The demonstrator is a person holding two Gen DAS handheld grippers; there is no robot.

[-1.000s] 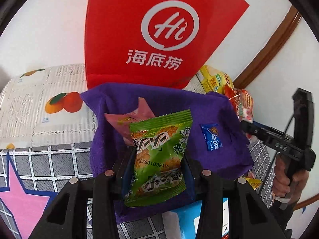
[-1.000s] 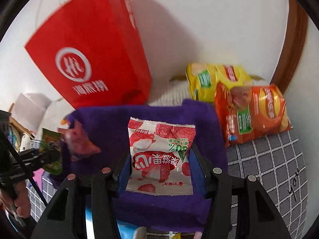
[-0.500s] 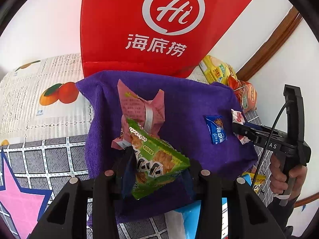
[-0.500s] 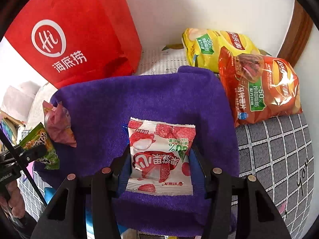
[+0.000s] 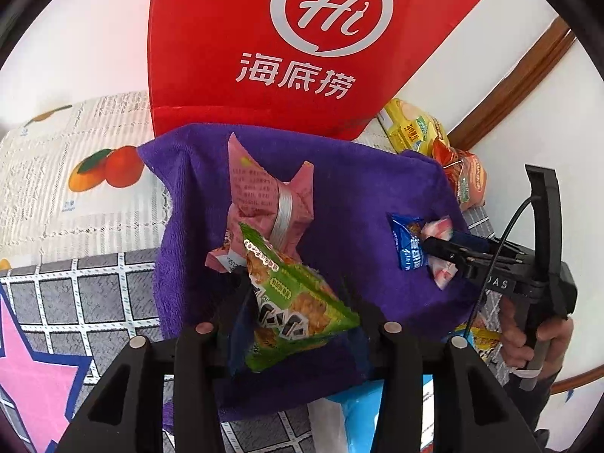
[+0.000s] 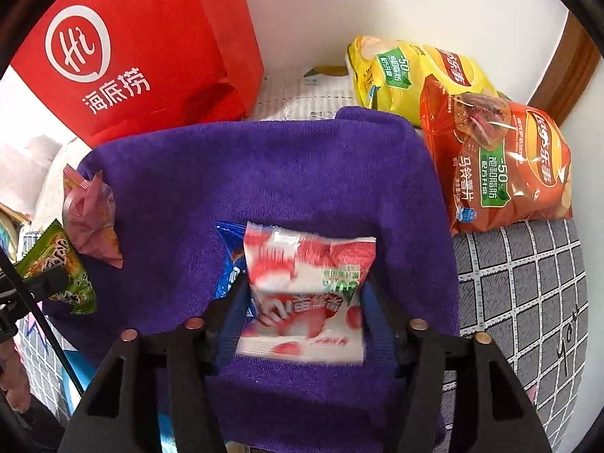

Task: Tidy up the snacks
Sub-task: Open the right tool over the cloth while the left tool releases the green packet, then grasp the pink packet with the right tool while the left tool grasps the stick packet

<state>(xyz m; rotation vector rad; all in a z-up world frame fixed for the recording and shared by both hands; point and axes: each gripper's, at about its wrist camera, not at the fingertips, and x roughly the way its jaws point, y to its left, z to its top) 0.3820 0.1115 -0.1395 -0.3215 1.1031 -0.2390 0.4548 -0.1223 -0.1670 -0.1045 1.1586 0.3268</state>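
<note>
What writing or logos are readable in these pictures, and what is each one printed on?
"Hi" in a white ring, with "海底捞" beneath: red paper bag.
"-50%" and "马铃薯片" on a green label: orange crisp bag.
"-50%" on a green label: yellow crisp bag.
Small print on the pink packet, green packet, blue packet and strawberry packet: too small or blurred to read.
</note>
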